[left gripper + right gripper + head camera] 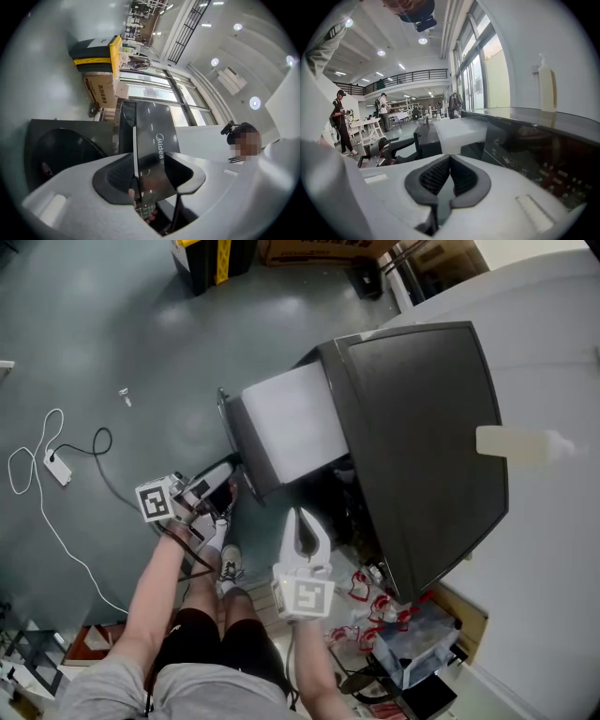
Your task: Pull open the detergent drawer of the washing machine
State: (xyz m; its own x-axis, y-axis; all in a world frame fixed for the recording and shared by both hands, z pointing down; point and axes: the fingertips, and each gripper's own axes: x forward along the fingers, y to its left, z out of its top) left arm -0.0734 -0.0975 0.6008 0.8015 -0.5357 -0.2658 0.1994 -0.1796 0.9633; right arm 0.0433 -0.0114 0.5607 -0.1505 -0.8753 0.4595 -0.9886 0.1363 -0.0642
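Jutting lengthwise from washing machine [422, 446], detergent drawer [295, 423] sits between parted jaws of left gripper [152, 164]; right gripper [450, 161] closed.

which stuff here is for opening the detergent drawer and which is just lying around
For the job:
- drawer, already pulled out
- washing machine
- left gripper, jaws apart around the drawer front

Lying about:
- bottle on the machine top
- cable on the floor
- box by the far wall
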